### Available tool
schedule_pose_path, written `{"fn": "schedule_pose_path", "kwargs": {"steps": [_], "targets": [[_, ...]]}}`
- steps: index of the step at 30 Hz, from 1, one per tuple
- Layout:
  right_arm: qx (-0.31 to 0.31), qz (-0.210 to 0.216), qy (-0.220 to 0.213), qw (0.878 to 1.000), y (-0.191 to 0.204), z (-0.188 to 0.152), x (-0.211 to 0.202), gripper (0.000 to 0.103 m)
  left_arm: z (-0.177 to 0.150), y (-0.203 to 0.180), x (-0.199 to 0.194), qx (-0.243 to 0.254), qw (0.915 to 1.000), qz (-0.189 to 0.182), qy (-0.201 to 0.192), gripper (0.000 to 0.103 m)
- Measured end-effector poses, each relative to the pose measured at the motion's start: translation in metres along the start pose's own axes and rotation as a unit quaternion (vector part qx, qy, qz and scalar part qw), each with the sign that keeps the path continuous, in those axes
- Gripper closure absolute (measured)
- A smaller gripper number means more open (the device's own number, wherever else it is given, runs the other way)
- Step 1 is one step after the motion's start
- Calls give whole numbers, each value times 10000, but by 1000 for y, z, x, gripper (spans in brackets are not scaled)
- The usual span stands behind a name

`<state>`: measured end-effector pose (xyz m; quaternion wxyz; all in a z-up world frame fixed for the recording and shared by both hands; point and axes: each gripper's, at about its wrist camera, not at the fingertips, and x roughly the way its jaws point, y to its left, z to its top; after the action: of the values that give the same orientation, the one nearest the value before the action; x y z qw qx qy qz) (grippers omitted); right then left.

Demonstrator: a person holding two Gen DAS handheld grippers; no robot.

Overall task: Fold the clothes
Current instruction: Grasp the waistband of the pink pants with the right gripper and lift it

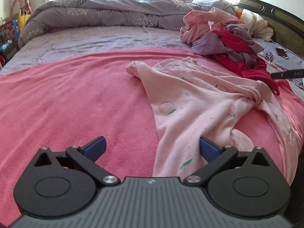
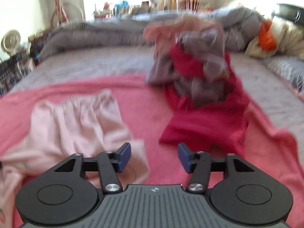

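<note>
The pale pink garment point(image 1: 199, 102) is lying crumpled on the pink towel-like blanket point(image 1: 66, 98), spreading from the centre of the left wrist view toward four o'clock, with one bunched twist point(image 1: 254, 98) sitting at about three o'clock. It is looking light, soft and limp (a thin knit printed with small green and pink motifs), so it is probably going to sag and wrinkle when lifted; taking hold at the gathered waistband edge point(image 1: 176, 62) or at a hem corner seems wisest. The left gripper point(image 1: 152, 148) is hovering with its blue pads spread wide, nothing between them. The right gripper point(image 2: 154, 157) is also standing apart and empty, in a blurred view. At one o'clock, a pile of red, mauve and pink clothes point(image 1: 224, 39) is waiting.
</note>
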<state>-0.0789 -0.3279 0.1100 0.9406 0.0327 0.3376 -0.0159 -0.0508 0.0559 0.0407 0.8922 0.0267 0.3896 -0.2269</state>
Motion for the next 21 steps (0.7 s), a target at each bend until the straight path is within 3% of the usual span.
{"fn": "schedule_pose_path", "kwargs": {"steps": [2,5,9,13,15,16,17,18,21], "targets": [[-220,518,-57,9984,27,19,4,37,-5,-1,9,-118,9997,-226,60,0],[-644,1327,36,9891,86,43,20,36,-18,-8,19,-136,9995,-298,-51,0],[-1535,1716,421,9722,211,55,78,40,-30,-10,17,-80,9987,-273,-423,0],[-2124,1290,741,9658,296,56,133,47,-34,-2,15,-213,9969,-466,-595,0],[-2282,874,917,9653,320,54,159,59,-36,1,14,-259,9960,-537,-664,0],[-2266,633,976,9670,323,52,171,73,-37,2,13,-281,9955,-574,-696,0],[-2248,392,1034,9681,326,49,183,80,-37,4,12,-308,9950,-614,-727,0],[-2188,259,1069,9695,327,48,191,82,-38,6,12,-345,9943,-664,-757,0],[-1775,417,1058,9775,318,50,192,91,-40,13,10,-507,9915,-855,-835,0]]}}
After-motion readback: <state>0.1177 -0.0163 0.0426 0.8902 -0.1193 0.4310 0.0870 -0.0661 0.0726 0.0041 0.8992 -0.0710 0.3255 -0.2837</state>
